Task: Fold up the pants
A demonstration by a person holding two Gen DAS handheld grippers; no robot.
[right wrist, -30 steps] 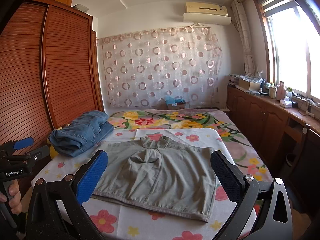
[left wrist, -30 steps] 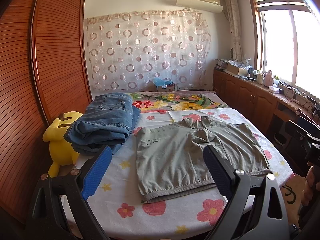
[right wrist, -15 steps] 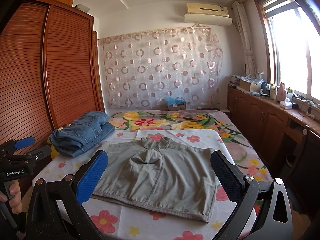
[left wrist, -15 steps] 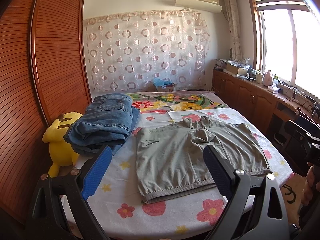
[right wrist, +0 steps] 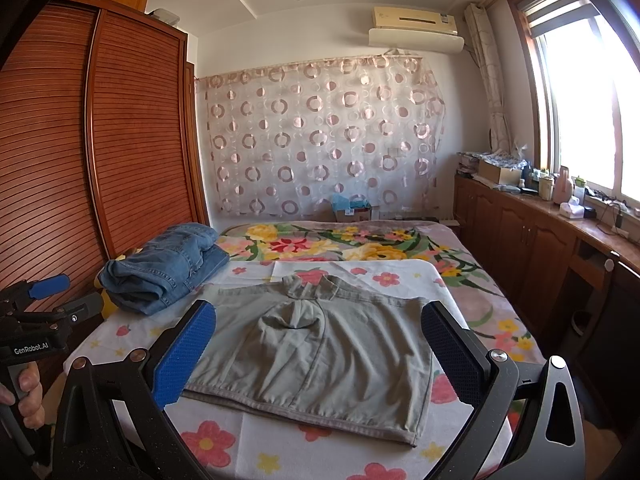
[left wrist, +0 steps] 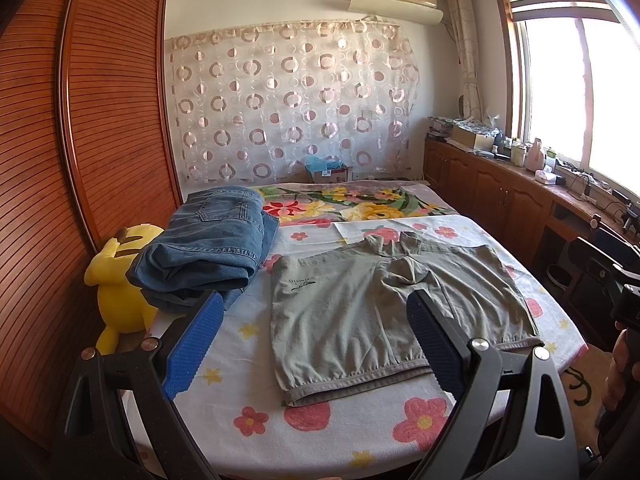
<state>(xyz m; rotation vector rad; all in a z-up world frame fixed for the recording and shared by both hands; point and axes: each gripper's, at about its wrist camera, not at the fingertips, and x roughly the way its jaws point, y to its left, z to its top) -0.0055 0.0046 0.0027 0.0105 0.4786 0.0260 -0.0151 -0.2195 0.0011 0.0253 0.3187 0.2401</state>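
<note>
Folded jeans [left wrist: 212, 248] and a yellow plush [left wrist: 120, 280] sit ahead-left of my left gripper [left wrist: 316, 344]. Grey pants [right wrist: 320, 344] lie flat on the bed [right wrist: 280, 448], just beyond both grippers. My right gripper [right wrist: 320, 360] and left are spread wide, holding nothing.

Daylight is pouring through the window [right wrist: 592, 92] on the right, washing out the panes. A louvred wooden wardrobe [right wrist: 120, 128] is lining the left wall, and a circle-patterned curtain [right wrist: 320, 136] is hanging across the far wall beneath an air conditioner [right wrist: 416, 28]. Wooden cabinets [left wrist: 500, 196] are running under the window.
</note>
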